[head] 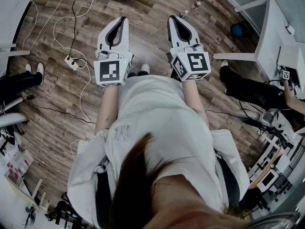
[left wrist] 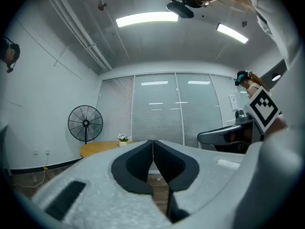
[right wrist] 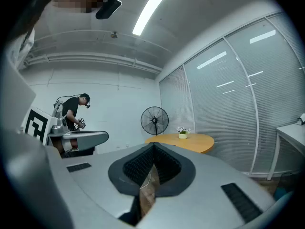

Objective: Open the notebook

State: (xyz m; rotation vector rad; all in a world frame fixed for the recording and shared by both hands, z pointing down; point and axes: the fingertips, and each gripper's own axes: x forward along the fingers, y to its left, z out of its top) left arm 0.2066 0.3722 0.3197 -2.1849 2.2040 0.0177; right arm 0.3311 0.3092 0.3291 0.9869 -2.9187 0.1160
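No notebook shows in any view. In the head view I look down on a person in a white shirt who holds both grippers level over a wooden floor (head: 57, 104). The left gripper (head: 124, 19) and the right gripper (head: 172, 18) point forward side by side, each with its marker cube near the hand. In the left gripper view the left gripper (left wrist: 153, 141) has its dark pads touching, nothing between them. The right gripper (right wrist: 153, 145) is likewise shut on nothing in its own view.
Ahead stand a round wooden table (right wrist: 183, 141) with a small flower pot (right wrist: 182, 134), a floor fan (left wrist: 85, 123) and a glass wall with blinds (left wrist: 157, 109). Cables and a power strip (head: 71, 62) lie on the floor. A white desk (head: 267, 37) stands right; another person (right wrist: 74, 111) works nearby.
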